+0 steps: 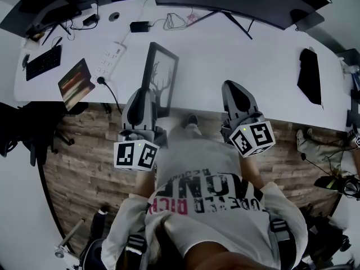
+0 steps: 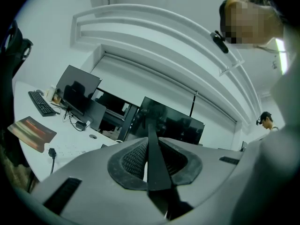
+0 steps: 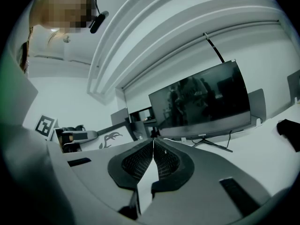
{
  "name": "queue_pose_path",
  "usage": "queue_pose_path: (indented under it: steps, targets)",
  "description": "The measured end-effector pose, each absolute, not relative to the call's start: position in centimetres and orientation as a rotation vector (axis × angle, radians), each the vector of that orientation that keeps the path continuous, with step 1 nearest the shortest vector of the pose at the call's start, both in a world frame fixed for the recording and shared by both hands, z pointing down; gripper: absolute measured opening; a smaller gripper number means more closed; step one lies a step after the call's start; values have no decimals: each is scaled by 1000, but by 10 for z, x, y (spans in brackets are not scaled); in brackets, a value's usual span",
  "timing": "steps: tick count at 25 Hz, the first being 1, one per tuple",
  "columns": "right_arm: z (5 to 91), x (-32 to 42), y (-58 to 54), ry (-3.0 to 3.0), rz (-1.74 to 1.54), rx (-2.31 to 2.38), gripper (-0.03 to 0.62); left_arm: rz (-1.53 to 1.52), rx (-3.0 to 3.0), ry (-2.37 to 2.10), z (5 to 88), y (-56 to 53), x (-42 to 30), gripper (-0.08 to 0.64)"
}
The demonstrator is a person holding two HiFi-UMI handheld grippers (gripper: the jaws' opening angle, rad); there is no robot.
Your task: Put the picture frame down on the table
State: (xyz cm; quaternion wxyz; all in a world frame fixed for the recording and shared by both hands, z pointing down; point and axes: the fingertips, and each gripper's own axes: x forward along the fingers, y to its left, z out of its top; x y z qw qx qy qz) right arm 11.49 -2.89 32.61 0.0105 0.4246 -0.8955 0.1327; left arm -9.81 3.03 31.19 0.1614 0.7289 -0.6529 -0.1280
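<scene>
Head view: gripped picture frame [image 1: 161, 77] (upright)

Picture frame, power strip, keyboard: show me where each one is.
picture frame [image 1: 162, 79], head view, on the deer print.
power strip [image 1: 110, 57], head view, middle of its white body.
keyboard [image 1: 43, 62], head view, middle of the keys.
</scene>
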Motion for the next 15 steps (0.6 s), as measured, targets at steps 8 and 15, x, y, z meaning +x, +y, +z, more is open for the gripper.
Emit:
queue_pose_path:
  steps: [8,15]
  targets:
    - [331,117,-43,-2765,445,1337,2,-349,2069,-1857,314,13,-101,64]
    - [328,114,-63,-2732,435,1421,2,-341,2112,-1803,312,-16,-111,64]
